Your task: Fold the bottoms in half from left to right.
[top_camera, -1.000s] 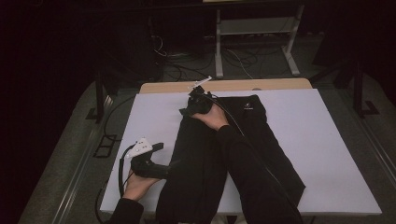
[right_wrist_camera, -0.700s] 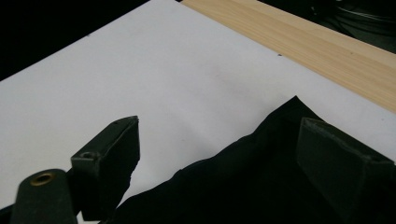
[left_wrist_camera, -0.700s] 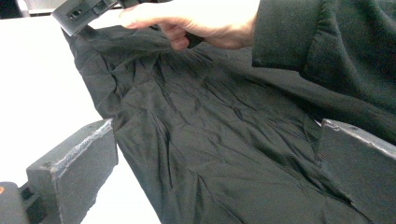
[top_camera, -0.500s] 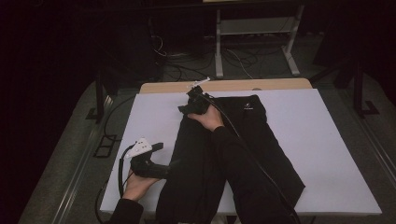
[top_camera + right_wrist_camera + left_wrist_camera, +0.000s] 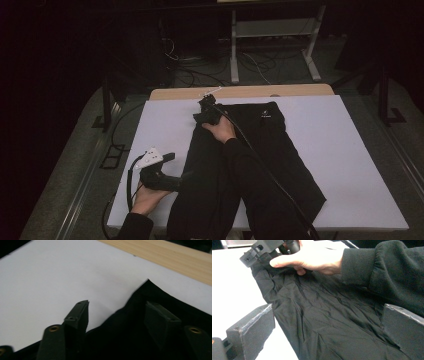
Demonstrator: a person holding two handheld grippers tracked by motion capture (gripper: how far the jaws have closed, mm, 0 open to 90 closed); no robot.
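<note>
A black garment (image 5: 282, 142) lies flat along the middle of the white table cover (image 5: 355, 150). My right gripper (image 5: 202, 114) is at the garment's far left corner. In the right gripper view its jaws stand open (image 5: 117, 303), one over the white cover and the other over the black cloth (image 5: 155, 291). My left gripper (image 5: 170, 175) rests at the near left of the table, pointing at the garment's left edge. Its jaws are wide open (image 5: 327, 315), with wrinkled black fabric (image 5: 324, 330) lying between them. The other hand (image 5: 317, 257) shows beyond it.
A strip of bare wooden tabletop (image 5: 250, 92) runs along the far edge beyond the cover. Behind the table stand a white metal frame (image 5: 272, 30) and loose cables on the dark floor (image 5: 210, 65). White cover lies bare to the right of the garment.
My right gripper has slid a little farther along the garment toward its far left corner. The left gripper has hardly moved.
</note>
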